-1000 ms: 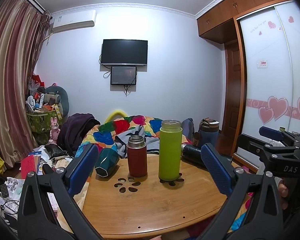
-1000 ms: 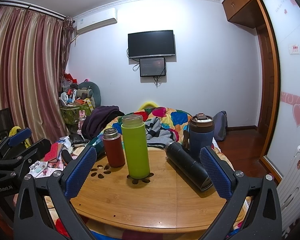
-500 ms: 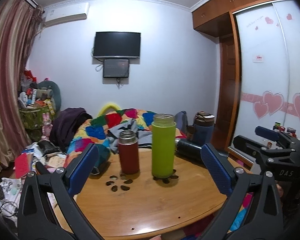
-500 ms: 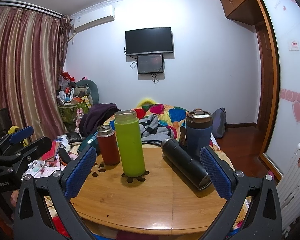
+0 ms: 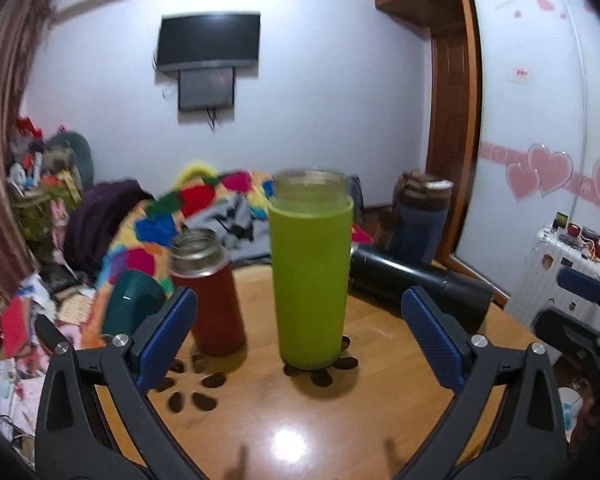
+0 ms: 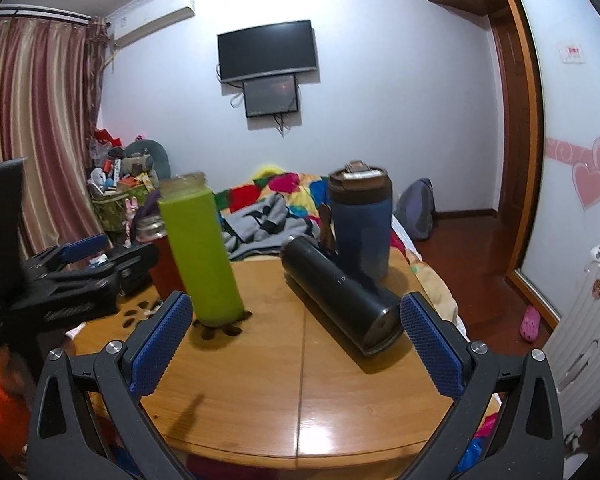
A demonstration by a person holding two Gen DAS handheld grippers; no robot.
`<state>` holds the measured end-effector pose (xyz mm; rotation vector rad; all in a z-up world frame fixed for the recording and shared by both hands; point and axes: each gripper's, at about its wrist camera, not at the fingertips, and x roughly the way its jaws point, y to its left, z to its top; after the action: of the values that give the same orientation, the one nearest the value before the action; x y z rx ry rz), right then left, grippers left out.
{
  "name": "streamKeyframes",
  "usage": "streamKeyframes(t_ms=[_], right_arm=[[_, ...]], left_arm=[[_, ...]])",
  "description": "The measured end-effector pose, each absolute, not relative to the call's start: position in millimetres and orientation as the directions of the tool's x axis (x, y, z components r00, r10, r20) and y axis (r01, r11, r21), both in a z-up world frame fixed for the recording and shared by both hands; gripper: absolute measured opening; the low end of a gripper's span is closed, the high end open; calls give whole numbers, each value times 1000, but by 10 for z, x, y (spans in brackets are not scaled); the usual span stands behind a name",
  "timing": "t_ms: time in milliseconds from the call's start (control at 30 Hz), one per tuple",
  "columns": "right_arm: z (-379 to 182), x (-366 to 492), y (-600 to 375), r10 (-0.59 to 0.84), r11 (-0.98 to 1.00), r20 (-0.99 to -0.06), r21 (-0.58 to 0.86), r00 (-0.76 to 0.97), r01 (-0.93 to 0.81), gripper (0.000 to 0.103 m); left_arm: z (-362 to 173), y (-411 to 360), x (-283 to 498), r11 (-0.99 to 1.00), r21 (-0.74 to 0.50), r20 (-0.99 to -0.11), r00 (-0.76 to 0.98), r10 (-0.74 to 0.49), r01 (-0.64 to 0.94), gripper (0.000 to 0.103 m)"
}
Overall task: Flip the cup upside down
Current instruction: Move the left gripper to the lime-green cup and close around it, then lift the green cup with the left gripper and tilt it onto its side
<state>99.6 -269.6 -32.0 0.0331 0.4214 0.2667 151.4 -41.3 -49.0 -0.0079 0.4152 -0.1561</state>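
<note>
My left claw (image 5: 300, 334) is spread wide and holds nothing, with the tall lime-green cylindrical cup (image 5: 310, 276) standing upright on the round wooden bench (image 5: 260, 420) dead ahead, framed between its blue pads. The cup's long axis is vertical, mouth up. My right claw (image 6: 296, 334), equally wide and unloaded, sees that cup off to its left, so I judge the left is nearer, though motion blur softens the rim.
</note>
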Motion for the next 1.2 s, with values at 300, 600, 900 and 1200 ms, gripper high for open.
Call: streamKeyframes(t_ms=[300, 600, 900, 1200], right_arm=[[-502, 1222, -2784, 266, 964, -457, 113, 849, -241, 103], [-605, 1310, -2730, 283, 958, -491, 111, 824, -263, 103], [-739, 1296, -2573, 350, 928, -505, 69, 789, -367, 103], [-950, 1309, -2291, 438, 867, -553, 51, 709, -495, 103]], left_arm=[[-564, -556, 2007, 983, -58, -428, 886, -180, 172, 92], [-662, -644, 2309, 985, -58, -496, 852, -170, 162, 63], [-620, -570, 2105, 962, -100, -513, 815, -269, 254, 63], [-544, -552, 1646, 900, -191, -534, 728, -431, 392, 63]])
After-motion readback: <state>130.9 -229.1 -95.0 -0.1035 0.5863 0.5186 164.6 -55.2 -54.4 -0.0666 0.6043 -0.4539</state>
